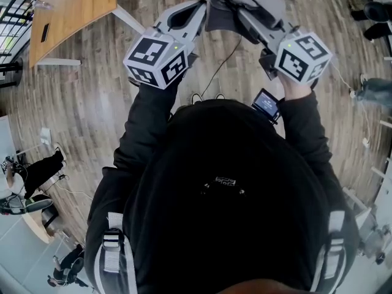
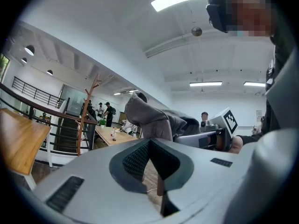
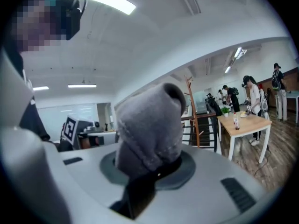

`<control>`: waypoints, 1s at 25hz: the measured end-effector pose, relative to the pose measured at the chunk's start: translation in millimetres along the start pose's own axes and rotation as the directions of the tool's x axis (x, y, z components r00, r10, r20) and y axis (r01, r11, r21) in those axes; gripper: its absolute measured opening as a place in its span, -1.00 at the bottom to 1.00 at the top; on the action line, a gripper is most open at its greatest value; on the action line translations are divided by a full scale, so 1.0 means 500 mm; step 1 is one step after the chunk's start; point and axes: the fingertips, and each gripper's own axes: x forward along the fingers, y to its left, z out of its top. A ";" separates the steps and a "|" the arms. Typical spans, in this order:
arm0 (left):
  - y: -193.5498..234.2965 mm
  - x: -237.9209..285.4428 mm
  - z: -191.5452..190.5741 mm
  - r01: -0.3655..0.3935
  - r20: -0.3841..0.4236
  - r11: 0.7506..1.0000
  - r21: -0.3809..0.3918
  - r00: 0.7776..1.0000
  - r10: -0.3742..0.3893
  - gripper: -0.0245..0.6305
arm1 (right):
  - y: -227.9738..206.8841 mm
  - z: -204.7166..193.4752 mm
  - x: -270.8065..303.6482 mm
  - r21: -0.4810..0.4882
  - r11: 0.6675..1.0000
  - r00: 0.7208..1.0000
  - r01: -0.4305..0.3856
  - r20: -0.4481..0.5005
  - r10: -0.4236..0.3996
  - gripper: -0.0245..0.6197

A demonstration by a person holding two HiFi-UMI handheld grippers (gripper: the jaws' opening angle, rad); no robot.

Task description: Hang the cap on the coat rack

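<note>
We hold the grey cap [image 1: 222, 14] up in the air over the wooden floor [image 1: 92, 103]. It is clear of the wooden table [image 1: 73, 5], out beyond that table's right edge in the head view. The right gripper [image 3: 149, 171] has its jaws closed on a bunched fold of the cap, and the fabric rises above them in a rounded hump. The left gripper [image 2: 152, 171] sits just beside the cap with its jaws slightly apart. Only bare floor shows through the gap, and the cap lies just past their tips. The two marker cubes are level with each other in front of our chest. The wooden coat rack [image 2: 86, 120] stands well apart from the cap, across the room by a dark railing [image 2: 28, 106]. Its branching pegs are bare where we can see them.
</note>
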 end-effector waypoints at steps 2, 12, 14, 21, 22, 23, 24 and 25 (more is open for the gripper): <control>0.002 -0.002 -0.001 -0.011 -0.002 1.000 -0.007 1.000 0.011 -0.90 | 0.000 -0.001 0.003 0.008 1.000 1.000 -0.002 -0.001 0.002 -0.67; -0.017 0.021 -0.002 -0.027 -0.020 0.999 0.036 0.999 0.028 -0.90 | -0.021 0.003 -0.010 0.004 0.999 0.999 -0.038 0.018 0.038 -0.68; -0.023 0.034 -0.015 -0.023 -0.025 0.999 0.038 0.999 0.024 -0.90 | -0.039 -0.010 -0.019 0.011 0.999 0.999 -0.033 0.007 0.033 -0.67; -0.032 0.084 0.004 -0.011 -0.048 0.998 0.067 0.999 0.015 -0.90 | -0.086 0.008 -0.031 -0.003 0.998 0.998 -0.057 -0.009 0.057 -0.68; -0.032 0.088 0.010 -0.011 -0.047 0.998 0.067 0.999 0.014 -0.90 | -0.087 0.011 -0.032 -0.013 0.998 0.998 -0.068 -0.019 0.068 -0.68; -0.034 0.092 0.014 -0.009 -0.049 0.998 0.066 0.999 0.012 -0.90 | -0.089 0.011 -0.033 -0.020 0.997 0.997 -0.077 -0.027 0.077 -0.67; -0.036 0.096 0.014 -0.006 -0.051 0.998 0.065 0.999 0.009 -0.90 | -0.090 0.010 -0.035 -0.019 0.997 0.996 -0.081 -0.031 0.080 -0.68; -0.038 0.099 0.011 -0.002 -0.054 0.998 0.064 0.999 0.006 -0.90 | -0.092 0.008 -0.036 -0.012 0.997 0.996 -0.080 -0.032 0.080 -0.67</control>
